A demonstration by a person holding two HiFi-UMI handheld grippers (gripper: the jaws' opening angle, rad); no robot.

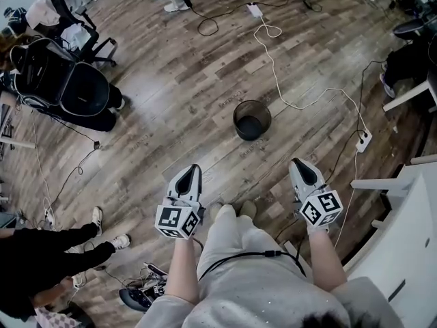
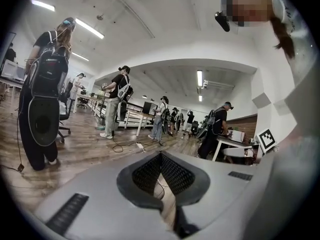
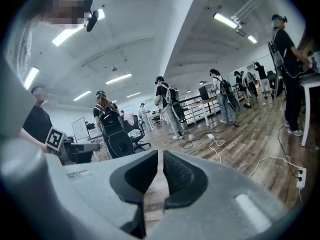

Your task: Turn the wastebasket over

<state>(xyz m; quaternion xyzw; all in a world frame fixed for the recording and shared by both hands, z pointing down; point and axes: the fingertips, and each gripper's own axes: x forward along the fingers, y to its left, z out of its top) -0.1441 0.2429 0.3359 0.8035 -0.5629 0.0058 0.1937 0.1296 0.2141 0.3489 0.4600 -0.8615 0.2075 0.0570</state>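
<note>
Black round wire-mesh wastebasket (image 1: pixel 251 135): upright, mouth up, on wooden plank floor (image 1: pixel 198 94), out in open, no floor edge near; white cable (image 1: pixel 282 98) near. Likely light, stiff, slightly springy mesh. Thin rim best hold, 1 side for each of 2 grippers, then tip over. Left gripper (image 1: pixel 193 171) fingers closed, empty. Right gripper (image 1: pixel 301 166) fingers barely parted, empty. Basket ahead, between both, well apart, untouched; in neither gripper view.

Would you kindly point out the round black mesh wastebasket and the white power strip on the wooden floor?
Black mesh wastebasket (image 1: pixel 237 117): head view, left rim.
White power strip (image 1: pixel 363 141): head view, middle of its body.
</note>
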